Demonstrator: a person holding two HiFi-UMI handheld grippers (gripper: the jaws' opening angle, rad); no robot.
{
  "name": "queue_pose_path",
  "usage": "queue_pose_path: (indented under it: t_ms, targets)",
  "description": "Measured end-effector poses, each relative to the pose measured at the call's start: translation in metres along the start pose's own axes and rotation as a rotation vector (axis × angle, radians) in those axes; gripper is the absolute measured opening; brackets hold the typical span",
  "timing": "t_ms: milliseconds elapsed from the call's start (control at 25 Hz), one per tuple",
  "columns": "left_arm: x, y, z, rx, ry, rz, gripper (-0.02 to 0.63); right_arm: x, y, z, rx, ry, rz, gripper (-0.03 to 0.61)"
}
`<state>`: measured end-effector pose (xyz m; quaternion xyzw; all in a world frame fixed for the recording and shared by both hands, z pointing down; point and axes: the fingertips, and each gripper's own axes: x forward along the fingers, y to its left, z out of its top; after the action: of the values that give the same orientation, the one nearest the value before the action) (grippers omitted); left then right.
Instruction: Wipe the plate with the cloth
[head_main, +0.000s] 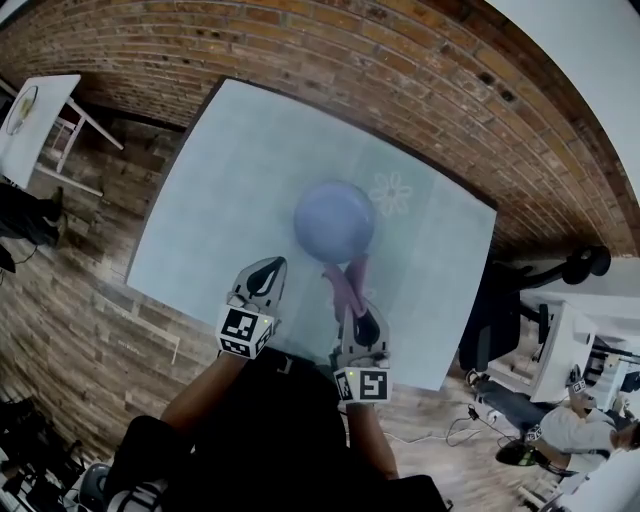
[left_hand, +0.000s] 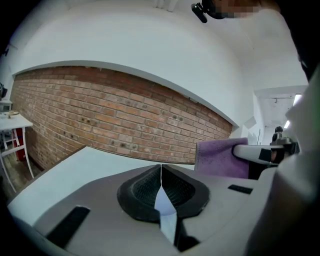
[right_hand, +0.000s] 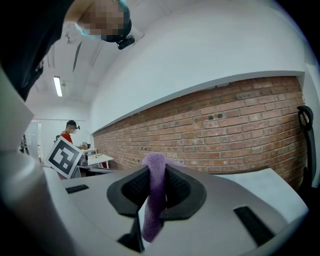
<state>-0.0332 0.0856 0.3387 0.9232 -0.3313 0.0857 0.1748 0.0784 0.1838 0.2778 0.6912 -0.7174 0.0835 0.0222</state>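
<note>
A round lilac plate (head_main: 335, 220) lies near the middle of the pale blue table (head_main: 230, 170). My right gripper (head_main: 358, 300) is shut on a purple cloth (head_main: 345, 282), which sticks out of the jaws toward the plate's near rim. In the right gripper view the cloth (right_hand: 154, 192) is pinched between the black pads and hangs down. My left gripper (head_main: 266, 270) hovers over the table to the left of the plate, shut with nothing in it. In the left gripper view its jaws (left_hand: 161, 185) meet, and the cloth (left_hand: 221, 157) shows at the right.
A white flower print (head_main: 391, 192) marks the table beyond the plate. A brick wall (head_main: 420, 90) runs behind the table. A black office chair (head_main: 510, 310) stands to the right, and a white side table (head_main: 35, 115) to the far left. Another person sits at the lower right.
</note>
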Motion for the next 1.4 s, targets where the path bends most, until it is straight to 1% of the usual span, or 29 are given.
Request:
queue_pose_path:
  t_ms: [80,200,280,360,400,440,480,600,760,840,920,1040,1160,1240,1320,1360,1400]
  targets:
    - [0.017,0.012,-0.007,-0.013,0.043,-0.015,0.035,0.020,0.000,-0.001,-0.004,0.005,-0.001,0.069]
    - [0.045,0.026,-0.033,-0.047,0.152,-0.042,0.037,0.048,-0.004,-0.006,-0.015,0.019,-0.001,0.069]
    - [0.061,0.035,-0.054,-0.100,0.222,-0.047,0.038,0.062,-0.009,-0.011,-0.022,0.034,0.006,0.069]
    - [0.075,0.041,-0.074,-0.161,0.275,-0.039,0.041,0.073,-0.016,-0.018,-0.023,0.051,0.024,0.069]
    - [0.083,0.043,-0.084,-0.186,0.299,-0.036,0.060,0.079,-0.021,-0.023,-0.025,0.061,0.034,0.069]
    - [0.091,0.044,-0.093,-0.208,0.322,-0.033,0.121,0.086,-0.026,-0.028,-0.026,0.072,0.046,0.069]
    - [0.099,0.045,-0.102,-0.226,0.344,-0.030,0.153,0.092,-0.032,-0.034,-0.026,0.085,0.057,0.069]
    - [0.121,0.049,-0.128,-0.266,0.404,-0.002,0.164,0.107,-0.049,-0.053,-0.019,0.116,0.089,0.069]
    - [0.145,0.064,-0.157,-0.357,0.441,0.075,0.166,0.130,-0.065,-0.079,-0.009,0.151,0.141,0.069]
    - [0.155,0.068,-0.168,-0.369,0.458,0.098,0.166,0.140,-0.068,-0.094,-0.008,0.167,0.198,0.069]
    - [0.164,0.070,-0.178,-0.381,0.477,0.107,0.166,0.149,-0.066,-0.108,-0.012,0.185,0.273,0.069]
    - [0.174,0.075,-0.187,-0.413,0.483,0.133,0.167,0.165,-0.060,-0.116,-0.004,0.187,0.357,0.069]
    - [0.182,0.082,-0.201,-0.456,0.512,0.149,0.167,0.180,-0.062,-0.119,0.031,0.182,0.381,0.069]
    - [0.187,0.082,-0.210,-0.457,0.543,0.150,0.167,0.181,-0.067,-0.126,0.032,0.199,0.393,0.069]
    - [0.190,0.082,-0.213,-0.452,0.558,0.156,0.166,0.180,-0.070,-0.136,0.012,0.233,0.416,0.069]
    - [0.190,0.085,-0.214,-0.457,0.560,0.162,0.153,0.181,-0.070,-0.139,0.009,0.245,0.424,0.069]
    - [0.190,0.088,-0.214,-0.470,0.558,0.165,0.112,0.183,-0.069,-0.142,0.010,0.253,0.430,0.069]
